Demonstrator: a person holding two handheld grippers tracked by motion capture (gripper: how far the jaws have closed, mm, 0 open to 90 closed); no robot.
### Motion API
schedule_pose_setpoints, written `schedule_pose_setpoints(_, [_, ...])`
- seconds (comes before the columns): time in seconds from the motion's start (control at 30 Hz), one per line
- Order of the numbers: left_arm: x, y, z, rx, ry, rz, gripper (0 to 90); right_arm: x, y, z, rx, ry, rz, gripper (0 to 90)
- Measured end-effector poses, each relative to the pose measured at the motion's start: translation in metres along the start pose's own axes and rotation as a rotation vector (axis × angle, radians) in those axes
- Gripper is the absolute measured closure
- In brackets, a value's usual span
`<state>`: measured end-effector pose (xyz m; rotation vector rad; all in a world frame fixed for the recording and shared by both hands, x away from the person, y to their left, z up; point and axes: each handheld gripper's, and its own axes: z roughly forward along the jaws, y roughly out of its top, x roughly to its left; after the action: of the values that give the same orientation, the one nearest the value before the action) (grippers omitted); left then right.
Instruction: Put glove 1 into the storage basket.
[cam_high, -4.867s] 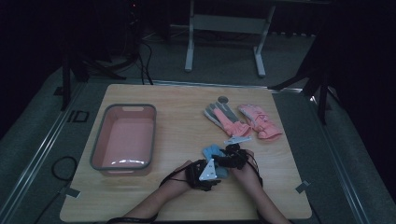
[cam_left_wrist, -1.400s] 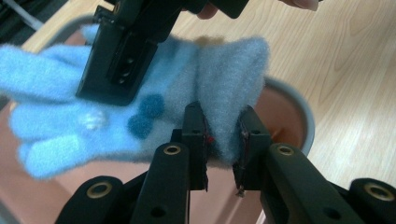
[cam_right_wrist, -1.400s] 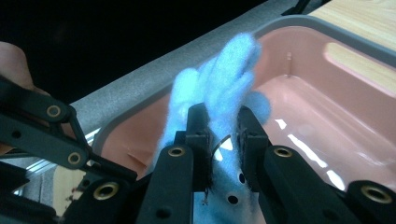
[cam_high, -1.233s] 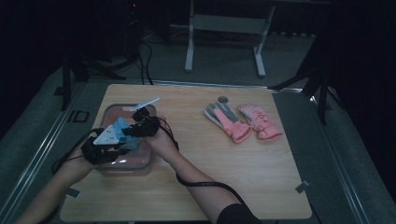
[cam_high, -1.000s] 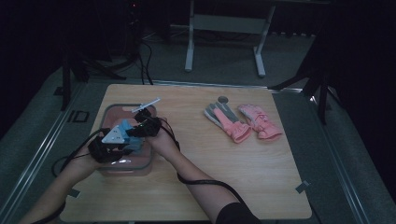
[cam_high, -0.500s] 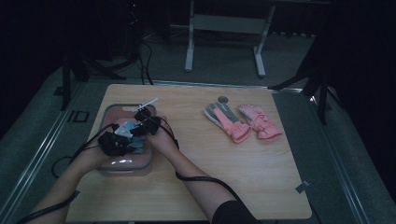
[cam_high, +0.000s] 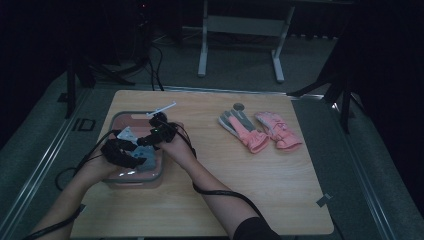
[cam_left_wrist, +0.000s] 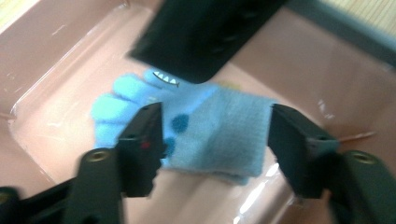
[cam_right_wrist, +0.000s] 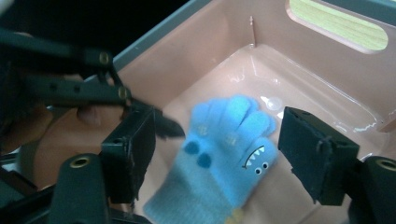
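**Two claws open over the blue glove in the pink tub**

One blue glove (cam_right_wrist: 219, 158) lies flat on the floor of the pink tub (cam_high: 120, 122), and that is what I have both tools over. From the right gripper view I can see its fingers pointing toward the far wall, a small toothy face stitched near one edge and two dark dots on the back. From the left gripper view the grey cuff end lies nearest me and the fingers point away.

My left gripper (cam_left_wrist: 215, 140) has its jaws apart, one on each side of the glove, and they have just been opening; the pads do not press on the fabric. My right gripper (cam_right_wrist: 215, 154) also stands apart with the glove below the gap, its jaws likewise just opening, nothing pinched between them. In the left gripper view a black jaw of the other tool hangs over the glove's fingertips.

From the high view both of my hands meet over the tub at the left side of the wooden table (cam_high: 225, 200). Well apart, toward the right, a pair of pink and grey gloves (cam_high: 260, 131) lies side by side on the tabletop.
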<state>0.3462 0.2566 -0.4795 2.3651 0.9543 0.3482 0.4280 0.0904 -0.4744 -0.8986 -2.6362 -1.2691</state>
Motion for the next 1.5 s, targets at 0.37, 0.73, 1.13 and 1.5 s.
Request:
schedule_pose_setpoints(0.37, [-0.014, 0.003, -0.017, -0.132, -0.015, -0.06, 8.7, 0.006, -0.005, -0.035, -0.04, 0.033, -0.075, 19.4])
schedule_pose_setpoints(0.73, [-0.045, 0.029, -0.024, -0.227, -0.063, -0.015, 8.7, -0.001, -0.025, -0.069, -0.032, 0.033, -0.112, 14.3])
schedule_pose_setpoints(1.13, [-0.084, 0.053, -0.01, -0.235, -0.092, 0.031, 8.6, -0.023, -0.053, -0.104, -0.012, -0.03, -0.079, 14.6])
schedule_pose_setpoints(1.5, [-0.113, 0.064, 0.007, -0.275, -0.153, 0.031, 8.7, -0.039, -0.081, -0.141, -0.047, -0.054, -0.08, 11.6])
